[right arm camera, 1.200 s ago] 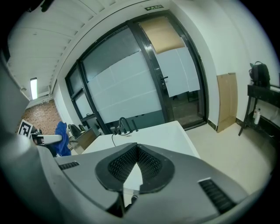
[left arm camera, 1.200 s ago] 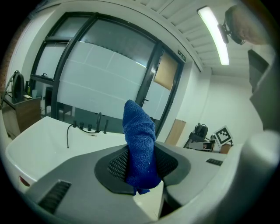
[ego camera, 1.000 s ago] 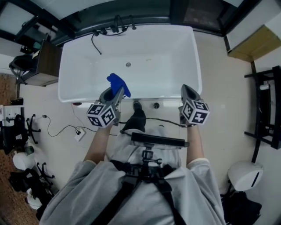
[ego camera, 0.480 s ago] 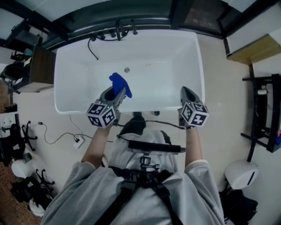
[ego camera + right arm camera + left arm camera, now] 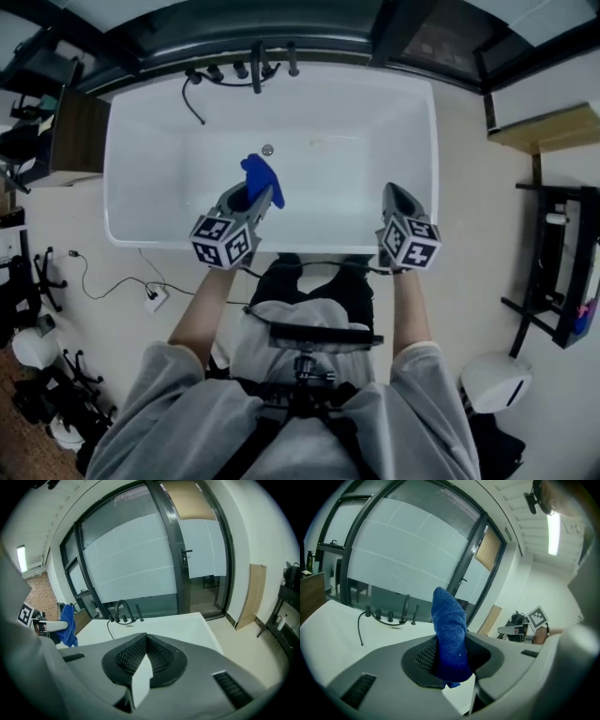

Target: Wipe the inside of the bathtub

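Observation:
A white bathtub [image 5: 141,141] lies ahead of me, its drain [image 5: 267,150] near the middle and dark taps [image 5: 253,67] on the far rim. My left gripper [image 5: 251,195] is shut on a blue cloth [image 5: 262,178], held over the near part of the tub; in the left gripper view the blue cloth [image 5: 449,634] stands up between the jaws. My right gripper [image 5: 394,199] hovers over the tub's near right edge, shut with nothing in it. The right gripper view shows the blue cloth [image 5: 69,626] at the left and the tub [image 5: 187,623] beyond.
A black hose [image 5: 194,98] hangs into the tub from the taps. A wooden side table [image 5: 70,136] stands left of the tub, a dark rack [image 5: 558,272] at the right. Cables [image 5: 103,286] and gear lie on the floor at the left. Glass doors [image 5: 140,559] rise behind the tub.
I have stepped closer to the tub, so both grippers now reach over its near rim. The left gripper still holds the blue cloth.

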Motion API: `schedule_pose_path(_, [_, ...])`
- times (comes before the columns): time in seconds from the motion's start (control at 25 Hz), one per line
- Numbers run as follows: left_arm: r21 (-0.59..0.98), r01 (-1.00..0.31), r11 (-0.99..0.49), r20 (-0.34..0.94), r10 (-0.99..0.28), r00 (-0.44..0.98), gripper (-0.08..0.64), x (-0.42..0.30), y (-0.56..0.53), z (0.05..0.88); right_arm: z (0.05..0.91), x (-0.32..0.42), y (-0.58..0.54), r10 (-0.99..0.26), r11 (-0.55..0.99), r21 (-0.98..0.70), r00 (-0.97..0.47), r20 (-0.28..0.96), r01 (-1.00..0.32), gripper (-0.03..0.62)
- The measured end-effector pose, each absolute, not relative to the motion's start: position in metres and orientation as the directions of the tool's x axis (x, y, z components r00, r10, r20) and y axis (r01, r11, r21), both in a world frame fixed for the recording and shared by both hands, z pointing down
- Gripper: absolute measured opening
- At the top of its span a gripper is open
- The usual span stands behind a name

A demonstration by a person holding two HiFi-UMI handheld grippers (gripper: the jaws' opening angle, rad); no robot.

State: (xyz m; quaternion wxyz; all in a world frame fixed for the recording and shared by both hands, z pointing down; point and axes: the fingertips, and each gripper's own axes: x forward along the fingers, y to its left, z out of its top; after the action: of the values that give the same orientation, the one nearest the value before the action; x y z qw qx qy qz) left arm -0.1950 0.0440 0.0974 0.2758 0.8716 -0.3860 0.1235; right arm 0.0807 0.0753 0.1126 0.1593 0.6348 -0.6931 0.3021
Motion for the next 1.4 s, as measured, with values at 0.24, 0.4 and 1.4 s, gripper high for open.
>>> schedule_pose_path(0.24, [0.352,-0.797,-0.49,0.453,-0.656,0.603,0.127,-0.165,0.018,0.137,0.161,0.093,0.029,-0.763,0.095,-0.211,-0.207,0.613,-0.973,0.009])
schedule_pose_path(0.4, [0.309,-0.818,-0.485,0.479,-0.664,0.574,0.127,-0.138,-0.009,0.176,0.196,0.101,-0.005,-0.756,0.137,-0.238,-0.257,0.602,-0.962,0.009])
schedule_pose_path(1.4, [0.142,-0.897,-0.419,0.506,-0.748,0.429,0.127,-0.084,-0.228,0.413,0.389,0.115,-0.193,-0.85,0.157,-0.158,-0.215,0.481,-0.975,0.009])
